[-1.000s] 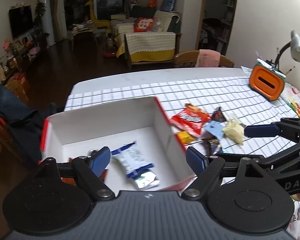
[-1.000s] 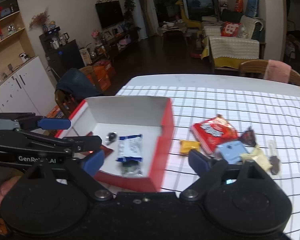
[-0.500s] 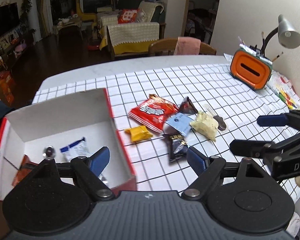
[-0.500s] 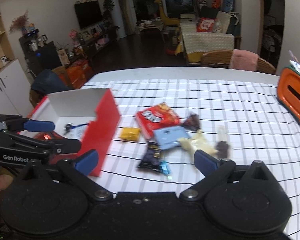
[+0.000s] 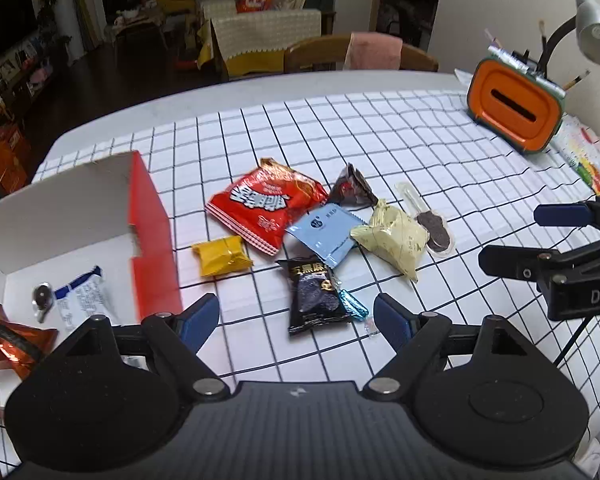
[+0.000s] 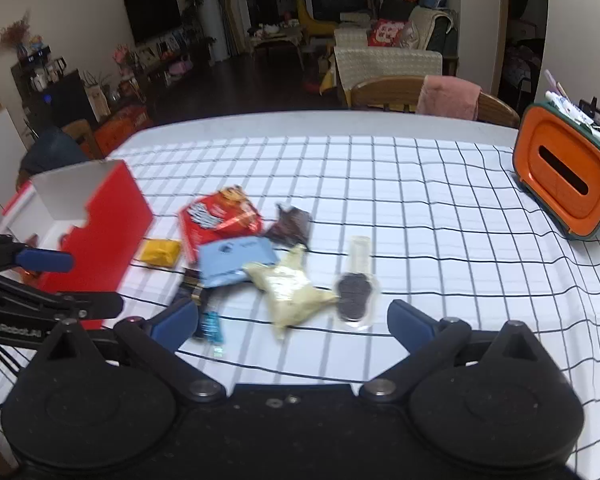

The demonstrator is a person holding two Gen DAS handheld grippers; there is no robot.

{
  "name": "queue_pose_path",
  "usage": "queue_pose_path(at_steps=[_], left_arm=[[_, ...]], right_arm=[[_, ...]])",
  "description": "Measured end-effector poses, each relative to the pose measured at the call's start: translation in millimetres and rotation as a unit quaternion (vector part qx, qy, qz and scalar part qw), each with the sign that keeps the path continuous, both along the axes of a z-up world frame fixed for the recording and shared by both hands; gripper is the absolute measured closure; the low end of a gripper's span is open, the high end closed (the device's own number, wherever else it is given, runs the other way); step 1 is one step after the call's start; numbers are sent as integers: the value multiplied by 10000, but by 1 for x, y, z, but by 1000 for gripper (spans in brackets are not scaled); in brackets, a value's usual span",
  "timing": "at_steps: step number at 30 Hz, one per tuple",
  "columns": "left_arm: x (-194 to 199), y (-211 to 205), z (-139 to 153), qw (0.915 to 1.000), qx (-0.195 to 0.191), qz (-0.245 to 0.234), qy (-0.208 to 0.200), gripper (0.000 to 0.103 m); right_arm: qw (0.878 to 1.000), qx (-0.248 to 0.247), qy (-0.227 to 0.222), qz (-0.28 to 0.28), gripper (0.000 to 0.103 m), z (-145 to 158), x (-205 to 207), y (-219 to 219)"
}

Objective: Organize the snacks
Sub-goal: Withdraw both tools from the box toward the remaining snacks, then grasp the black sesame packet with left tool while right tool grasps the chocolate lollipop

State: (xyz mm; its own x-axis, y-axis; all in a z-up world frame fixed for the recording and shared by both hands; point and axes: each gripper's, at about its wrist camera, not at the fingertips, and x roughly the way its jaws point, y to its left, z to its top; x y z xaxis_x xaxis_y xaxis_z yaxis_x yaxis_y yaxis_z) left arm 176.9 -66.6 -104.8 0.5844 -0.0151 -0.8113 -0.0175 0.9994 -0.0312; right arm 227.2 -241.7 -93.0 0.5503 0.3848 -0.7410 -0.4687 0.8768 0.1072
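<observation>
Loose snacks lie on the checked tablecloth: a red packet (image 5: 266, 204), a yellow sweet (image 5: 221, 256), a light blue sachet (image 5: 326, 232), a black packet (image 5: 314, 296), a cream packet (image 5: 394, 242), a dark triangular packet (image 5: 352, 190) and a clear-wrapped dark biscuit (image 5: 434, 228). A red box (image 5: 152, 232) with a white inside stands at the left and holds several snacks. My left gripper (image 5: 296, 318) is open just above the black packet. My right gripper (image 6: 294, 320) is open over the cream packet (image 6: 290, 290) and the biscuit (image 6: 354, 292). Nothing is held.
An orange holder (image 5: 514, 114) with pens stands at the back right, a desk lamp (image 5: 594, 36) beside it. Colourful papers (image 5: 586, 158) lie by the right edge. A wooden chair (image 5: 360, 54) with a pink cloth stands behind the table.
Both grippers have swung right, away from the red box, and come lower over the loose snacks. The box has slid to the left edge of both views. Both grippers stayed open.
</observation>
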Motion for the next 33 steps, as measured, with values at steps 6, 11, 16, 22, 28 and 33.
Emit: queue_pose_path(at_steps=[6, 11, 16, 22, 28, 33], left_arm=[[22, -12, -19, 9997, 56, 135, 190, 18], [38, -16, -34, 9990, 122, 223, 360, 18], [58, -14, -49, 9976, 110, 386, 565, 18], [72, -6, -63, 9949, 35, 593, 817, 19], [83, 0, -72, 9931, 4, 702, 944, 19], [87, -3, -76, 9930, -28, 633, 1001, 23]], right_arm=[[9996, -227, 52, -159, 6, -24, 32, -16], [9988, -443, 146, -111, 12, -48, 51, -18], [9980, -615, 169, 1, 18, -67, 64, -12], [9969, -730, 296, 58, 28, -88, 77, -5], [9973, -705, 223, 5, 38, -95, 85, -3], [9977, -660, 79, 98, 50, -95, 85, -1]])
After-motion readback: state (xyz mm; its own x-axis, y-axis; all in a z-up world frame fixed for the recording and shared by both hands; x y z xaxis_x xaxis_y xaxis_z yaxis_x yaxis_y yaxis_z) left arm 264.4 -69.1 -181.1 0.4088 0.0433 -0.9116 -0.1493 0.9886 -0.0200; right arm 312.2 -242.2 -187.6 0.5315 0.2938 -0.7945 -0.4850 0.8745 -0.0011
